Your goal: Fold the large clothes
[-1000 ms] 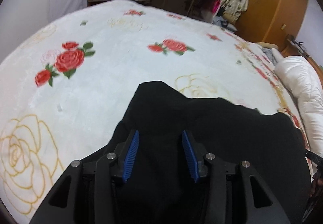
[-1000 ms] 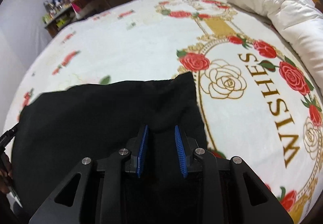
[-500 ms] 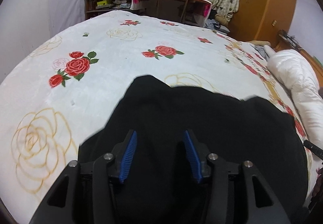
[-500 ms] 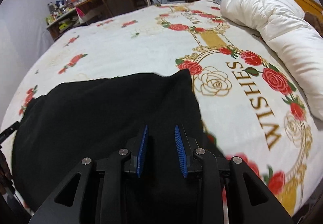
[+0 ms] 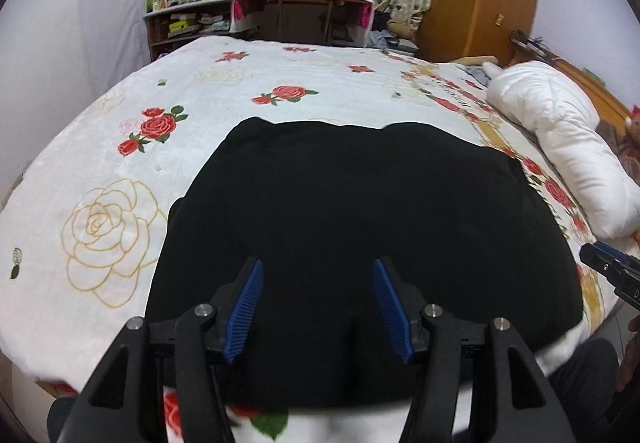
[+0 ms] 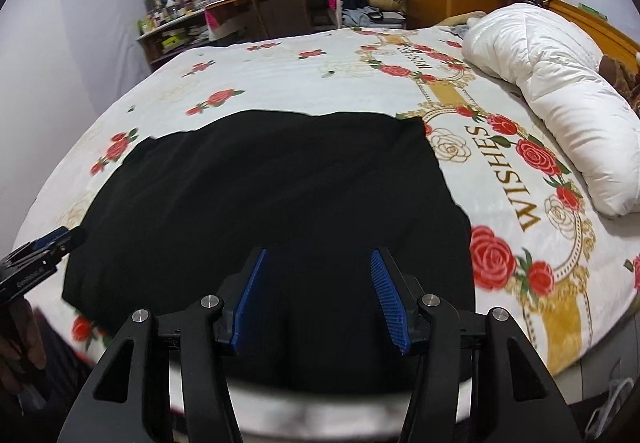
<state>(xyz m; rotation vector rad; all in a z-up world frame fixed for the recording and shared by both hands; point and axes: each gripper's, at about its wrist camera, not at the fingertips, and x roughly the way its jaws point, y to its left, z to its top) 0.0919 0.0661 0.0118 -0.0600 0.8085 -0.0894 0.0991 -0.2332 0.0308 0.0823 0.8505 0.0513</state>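
I have the black garment (image 5: 360,227) lying flat on the bed (image 5: 100,163), near the edge close to me. My left gripper (image 5: 318,299) and right gripper (image 6: 316,295) have just been opening; both jaws stand apart, with nothing pinched between them. I judge a fold is laid and I am releasing. To do it well, I should lift both grippers straight away, so the fabric is not dragged. The right view shows the word "WISHES" on the cover and the garment's right edge; the left view shows its left edge beside the pale rose.
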